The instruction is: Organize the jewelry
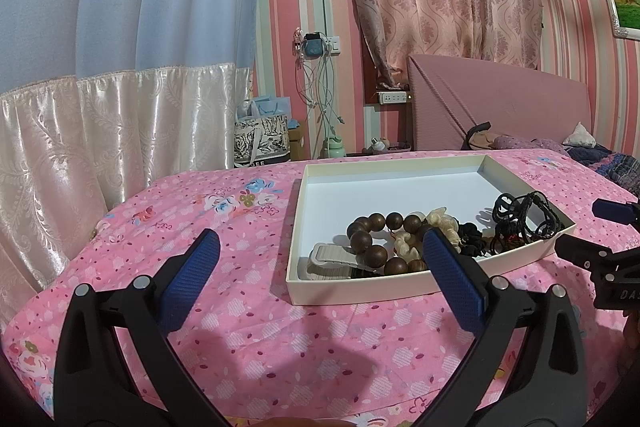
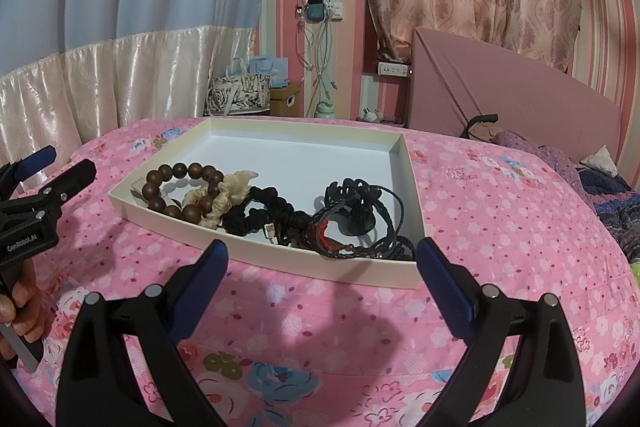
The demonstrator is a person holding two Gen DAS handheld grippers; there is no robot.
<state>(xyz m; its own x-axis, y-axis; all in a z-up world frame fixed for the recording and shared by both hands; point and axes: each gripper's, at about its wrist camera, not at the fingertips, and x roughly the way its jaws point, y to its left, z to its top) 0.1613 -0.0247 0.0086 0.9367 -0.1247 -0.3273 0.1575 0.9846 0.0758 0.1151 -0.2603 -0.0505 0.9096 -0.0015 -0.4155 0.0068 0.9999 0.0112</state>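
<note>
A shallow white box (image 1: 352, 293) (image 2: 256, 257) lies on the pink floral bedspread. Along its near side lie a brown wooden bead bracelet (image 1: 362, 239) (image 2: 180, 169), a cream scrunchie (image 1: 440, 221) (image 2: 234, 187), a black scrunchie (image 2: 260, 213), black braided cords with red beads (image 1: 520, 223) (image 2: 360, 223) and a grey-white hair clip (image 1: 332, 255). My left gripper (image 1: 320, 243) is open and empty, just before the box's near left corner. My right gripper (image 2: 322, 255) is open and empty, low before the box's near edge.
The bedspread (image 1: 240, 307) covers the bed. A pink headboard (image 1: 500, 107) and pillows stand at the right. Curtains, bags (image 1: 262, 139) and hanging cables (image 1: 320, 87) are behind the bed. The other gripper shows at each view's edge (image 1: 612, 259) (image 2: 36, 203).
</note>
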